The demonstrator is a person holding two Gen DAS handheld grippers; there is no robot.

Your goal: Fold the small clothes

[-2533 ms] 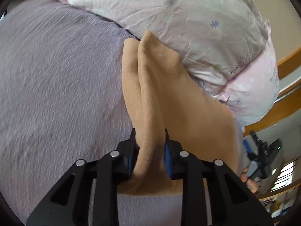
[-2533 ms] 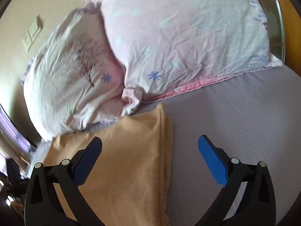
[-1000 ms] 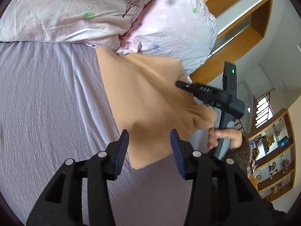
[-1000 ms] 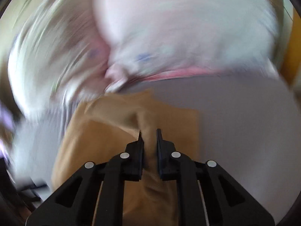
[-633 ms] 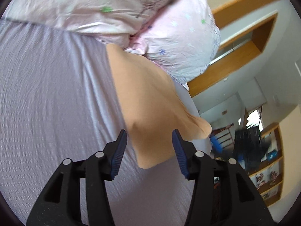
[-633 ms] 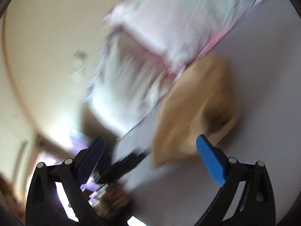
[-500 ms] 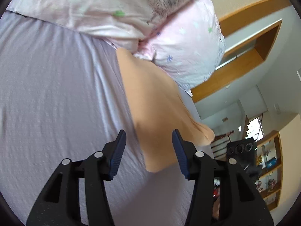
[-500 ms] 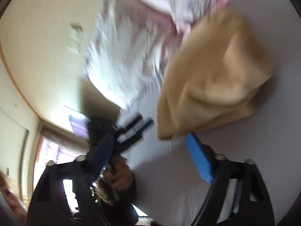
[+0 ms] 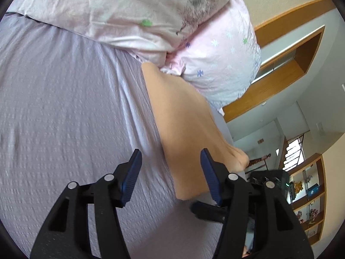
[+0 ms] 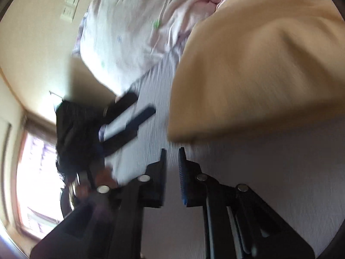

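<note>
A folded tan garment (image 9: 185,129) lies on the lilac bedsheet (image 9: 64,118), its far end against the pillows. In the right wrist view the tan garment (image 10: 258,69) fills the upper right. My left gripper (image 9: 170,168) is open and empty, hovering over the garment's near left edge. My right gripper (image 10: 171,161) has its jaws nearly together with nothing between them, just short of the garment's near corner. The left gripper (image 10: 127,118) also shows, blurred, in the right wrist view. Part of the right gripper (image 9: 269,185) shows beyond the garment in the left wrist view.
Two pale pink flowered pillows (image 9: 151,17) lie at the head of the bed. A wooden headboard (image 9: 269,82) and shelves (image 9: 308,185) stand beyond. A wall switch (image 10: 71,2) and a bright window (image 10: 36,183) show in the right wrist view.
My left gripper let go of the garment and opened. My right gripper pinched the cloth, released it, swung away and has now closed empty. The garment lies folded.
</note>
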